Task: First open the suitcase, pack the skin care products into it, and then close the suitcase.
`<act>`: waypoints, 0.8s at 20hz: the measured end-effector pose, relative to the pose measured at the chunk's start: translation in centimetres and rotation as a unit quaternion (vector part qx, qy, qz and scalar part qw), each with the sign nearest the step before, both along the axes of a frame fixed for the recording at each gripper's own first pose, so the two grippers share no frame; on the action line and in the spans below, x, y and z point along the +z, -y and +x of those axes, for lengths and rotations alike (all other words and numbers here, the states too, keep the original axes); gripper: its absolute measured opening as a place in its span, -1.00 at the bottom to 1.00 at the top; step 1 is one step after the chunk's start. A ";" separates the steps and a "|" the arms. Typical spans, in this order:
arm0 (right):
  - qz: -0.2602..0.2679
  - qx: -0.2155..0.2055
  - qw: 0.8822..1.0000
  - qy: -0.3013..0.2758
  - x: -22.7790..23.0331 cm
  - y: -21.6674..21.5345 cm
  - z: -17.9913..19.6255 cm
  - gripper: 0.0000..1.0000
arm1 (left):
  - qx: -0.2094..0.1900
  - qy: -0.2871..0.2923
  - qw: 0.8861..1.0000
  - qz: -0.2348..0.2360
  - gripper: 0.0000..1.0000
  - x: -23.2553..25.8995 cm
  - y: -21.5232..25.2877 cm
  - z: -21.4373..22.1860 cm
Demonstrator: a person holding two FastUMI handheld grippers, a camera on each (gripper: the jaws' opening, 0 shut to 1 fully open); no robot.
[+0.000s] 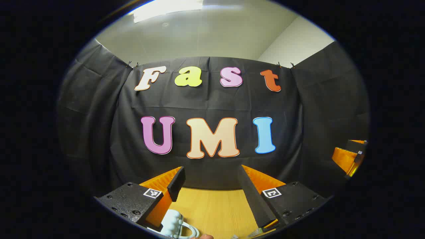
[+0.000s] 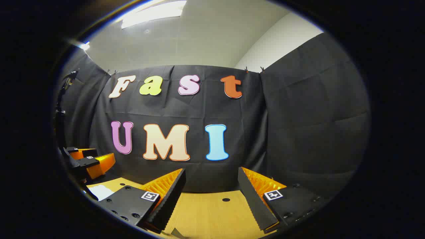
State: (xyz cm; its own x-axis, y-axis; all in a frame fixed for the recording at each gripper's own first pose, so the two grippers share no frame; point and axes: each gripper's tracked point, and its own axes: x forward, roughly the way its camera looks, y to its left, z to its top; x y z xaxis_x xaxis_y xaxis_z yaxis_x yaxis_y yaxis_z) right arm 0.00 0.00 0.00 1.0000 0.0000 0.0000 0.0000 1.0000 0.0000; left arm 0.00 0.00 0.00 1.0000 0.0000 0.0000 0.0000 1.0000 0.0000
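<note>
A: Where's the suitcase?

B: That pale ribbed object (image 1: 172, 224) at seven o'clock under your left gripper (image 1: 211, 186) may be it; I can't tell. It's nearer than your right gripper (image 2: 211, 189). Both sets of jaws stand apart above the bench (image 1: 212, 209).

I saw pale blue-white ribbed plastic suitcase (image 1: 172, 224) low in left gripper view, only handle end visible, curved handle loop facing me. It lay on wooden table (image 1: 212, 205), just beside lower-left finger. Open or closed: I couldn't tell.
</note>
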 end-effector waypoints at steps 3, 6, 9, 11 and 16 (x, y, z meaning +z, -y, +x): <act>-0.002 0.018 1.000 0.004 -0.4 -1.0 0.4 0.96 | 0.007 -0.003 1.000 0.003 0.86 -0.5 -0.1 0.0; 0.004 0.037 0.999 -0.001 -1.4 -1.4 1.0 0.96 | 0.017 -0.019 1.000 0.014 0.88 -1.4 -0.2 0.1; 0.008 0.062 0.998 -0.009 -2.8 -1.4 1.4 0.96 | 0.040 -0.025 0.998 0.030 0.86 -2.1 -0.9 0.2; 0.010 0.085 0.996 -0.007 -3.4 -1.7 1.5 0.96 | 0.055 -0.045 0.997 0.039 0.88 -3.7 -1.4 0.1; 0.017 0.110 0.994 0.001 -3.6 -2.2 2.0 0.96 | 0.087 -0.094 0.991 0.046 0.90 -8.3 -3.8 -0.6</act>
